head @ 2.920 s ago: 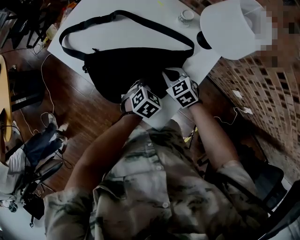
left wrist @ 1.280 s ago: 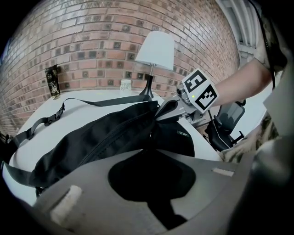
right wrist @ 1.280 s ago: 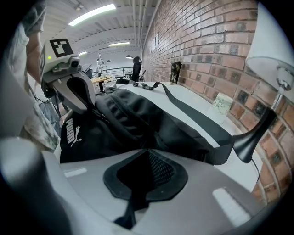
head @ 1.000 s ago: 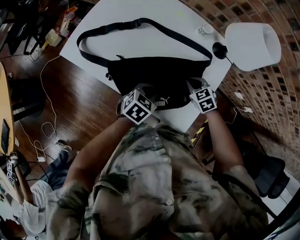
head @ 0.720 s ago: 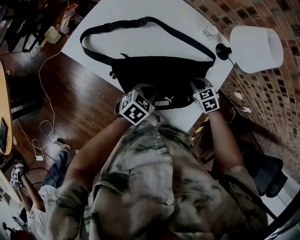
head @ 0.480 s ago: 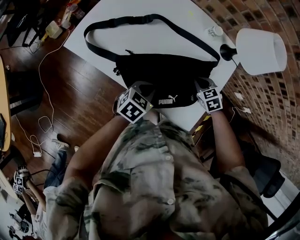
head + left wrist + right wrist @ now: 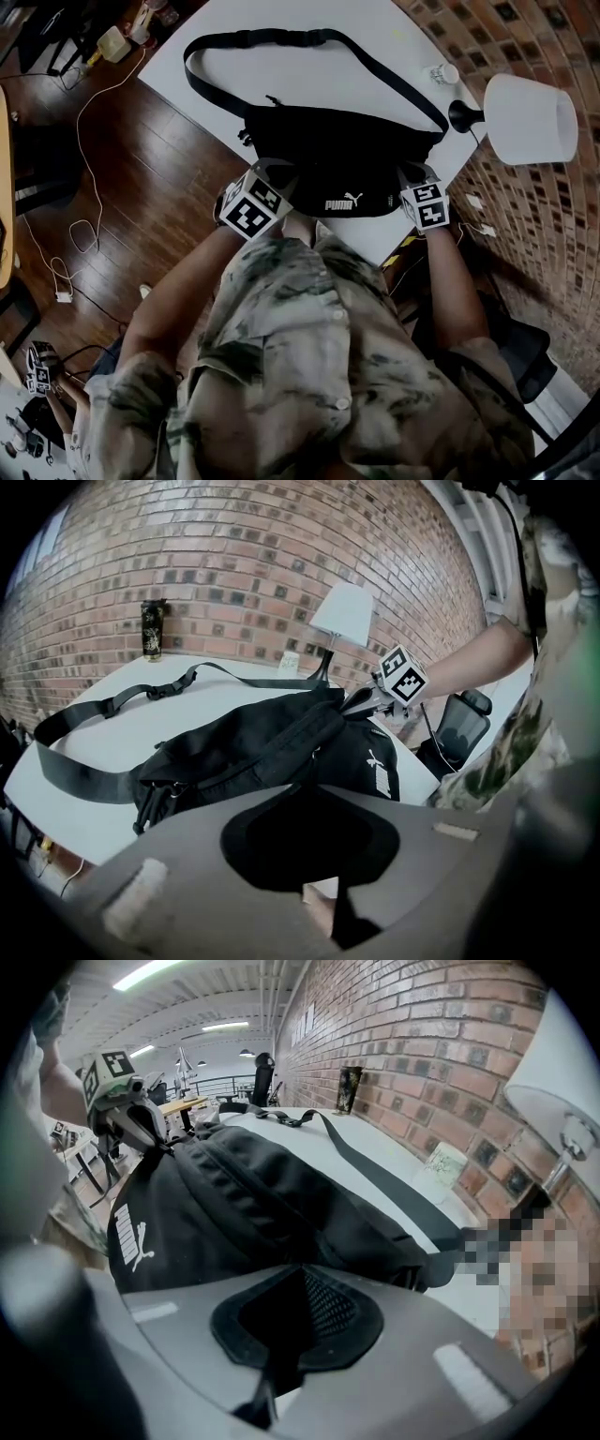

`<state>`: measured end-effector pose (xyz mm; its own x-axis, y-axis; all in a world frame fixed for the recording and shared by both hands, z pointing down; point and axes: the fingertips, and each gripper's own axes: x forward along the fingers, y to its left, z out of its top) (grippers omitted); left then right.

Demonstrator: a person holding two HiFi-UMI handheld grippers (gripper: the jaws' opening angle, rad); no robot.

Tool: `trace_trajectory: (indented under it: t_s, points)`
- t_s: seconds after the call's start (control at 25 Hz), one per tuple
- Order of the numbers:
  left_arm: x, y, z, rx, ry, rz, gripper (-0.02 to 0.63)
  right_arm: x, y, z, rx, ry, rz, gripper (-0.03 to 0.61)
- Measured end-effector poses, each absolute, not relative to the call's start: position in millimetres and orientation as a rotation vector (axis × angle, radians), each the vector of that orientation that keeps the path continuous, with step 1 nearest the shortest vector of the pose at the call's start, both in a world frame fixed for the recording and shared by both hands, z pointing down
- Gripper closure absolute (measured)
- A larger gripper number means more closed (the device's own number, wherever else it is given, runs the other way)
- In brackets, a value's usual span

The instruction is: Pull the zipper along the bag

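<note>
Bag (image 7: 337, 155), black with a white logo (image 7: 343, 202), slumped along the tabletop's (image 7: 281, 80) near edge, strap (image 7: 281, 39) looped behind, left gripper (image 7: 272, 174) jaws clenched on one end, right gripper (image 7: 412, 178) jaws on the other

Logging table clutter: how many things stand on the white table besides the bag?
3: a white-shaded lamp beside the bag, a small cup near the lamp's base, and a dark can at the far edge by the brick wall. Others may be hidden.
</note>
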<state>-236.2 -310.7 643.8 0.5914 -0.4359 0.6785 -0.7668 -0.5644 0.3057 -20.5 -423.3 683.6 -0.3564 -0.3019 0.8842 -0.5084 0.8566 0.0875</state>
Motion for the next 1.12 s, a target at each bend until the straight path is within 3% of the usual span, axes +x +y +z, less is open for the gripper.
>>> trace_trajectory:
  t_s: [0.84, 1.12]
  points:
    - [-280, -306, 661, 2.189, -1.004, 0.749, 0.584, -22, -427, 685, 0.614, -1.952, 0.215, 0.572]
    - [-288, -297, 629, 2.145, -1.313, 0.697, 0.561, -16, -412, 652, 0.712, -2.073, 0.169, 0.556]
